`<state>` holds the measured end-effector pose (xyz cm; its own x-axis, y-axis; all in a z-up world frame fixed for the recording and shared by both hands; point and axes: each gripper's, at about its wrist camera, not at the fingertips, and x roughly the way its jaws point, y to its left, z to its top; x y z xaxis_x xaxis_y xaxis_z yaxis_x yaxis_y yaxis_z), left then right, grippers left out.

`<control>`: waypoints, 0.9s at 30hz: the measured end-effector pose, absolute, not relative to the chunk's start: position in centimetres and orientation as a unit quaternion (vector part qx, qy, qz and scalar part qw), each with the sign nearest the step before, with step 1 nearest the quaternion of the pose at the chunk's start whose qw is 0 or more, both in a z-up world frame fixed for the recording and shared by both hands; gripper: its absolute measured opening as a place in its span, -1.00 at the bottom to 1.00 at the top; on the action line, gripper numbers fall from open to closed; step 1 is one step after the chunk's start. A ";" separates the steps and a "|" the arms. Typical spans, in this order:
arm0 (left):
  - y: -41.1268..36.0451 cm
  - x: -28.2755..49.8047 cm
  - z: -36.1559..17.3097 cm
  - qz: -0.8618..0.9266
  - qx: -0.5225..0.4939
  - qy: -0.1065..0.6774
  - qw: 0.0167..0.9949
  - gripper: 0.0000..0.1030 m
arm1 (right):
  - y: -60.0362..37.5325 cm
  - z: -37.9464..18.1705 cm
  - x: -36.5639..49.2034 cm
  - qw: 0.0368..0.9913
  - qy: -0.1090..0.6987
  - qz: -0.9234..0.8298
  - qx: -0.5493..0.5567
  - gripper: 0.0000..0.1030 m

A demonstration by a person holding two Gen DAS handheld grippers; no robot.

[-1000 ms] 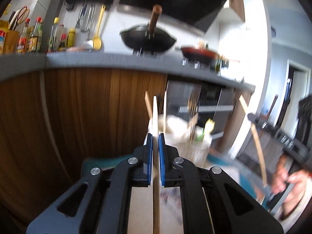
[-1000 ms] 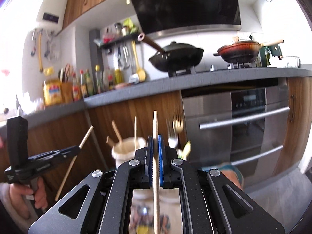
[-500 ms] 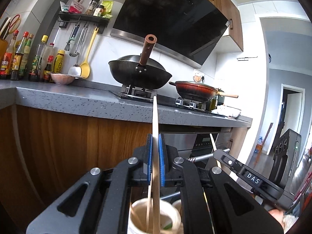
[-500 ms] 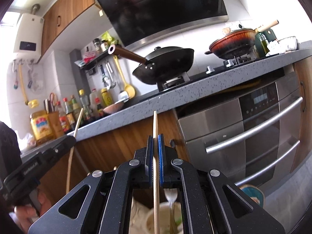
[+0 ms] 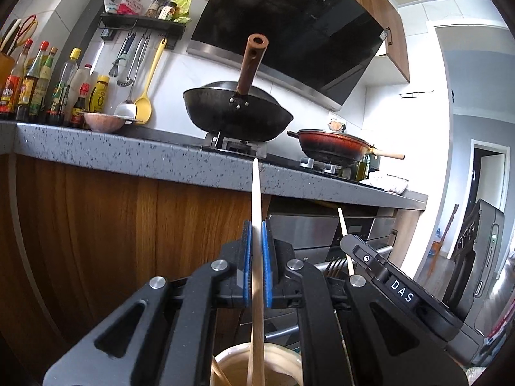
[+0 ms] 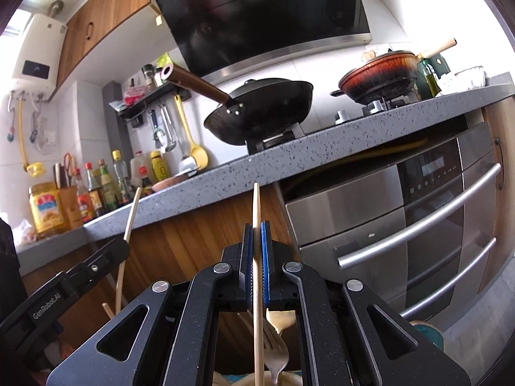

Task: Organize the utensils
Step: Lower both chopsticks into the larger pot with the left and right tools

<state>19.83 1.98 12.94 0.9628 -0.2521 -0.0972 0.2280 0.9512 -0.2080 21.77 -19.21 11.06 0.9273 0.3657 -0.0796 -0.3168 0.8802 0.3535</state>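
Observation:
My left gripper is shut on a pale wooden chopstick that stands upright, its lower end over or inside a cream round holder at the bottom edge. My right gripper is shut on a second wooden chopstick, also upright, above another holder rim with two forks in it. The right gripper body shows in the left wrist view, and the left gripper body with its chopstick shows in the right wrist view.
A grey stone counter on wooden cabinets runs across ahead. A black wok and a red pan sit on the hob. Sauce bottles stand at the left. A steel oven is at the right.
Both grippers have tilted upward and come close over the holders, each still clamped on its chopstick. The holders dropped to the bottom edge of the views.

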 end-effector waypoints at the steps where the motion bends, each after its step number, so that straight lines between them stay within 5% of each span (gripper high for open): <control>1: 2.0 19.9 12.7 -0.122 -0.098 0.062 0.986 -0.88 | -19.1 10.9 21.8 0.968 0.072 0.174 0.168 -0.89; 27: 2.8 19.5 9.9 -0.121 -0.105 0.089 0.983 -0.88 | -19.1 9.9 22.2 0.963 0.069 0.172 0.196 -0.89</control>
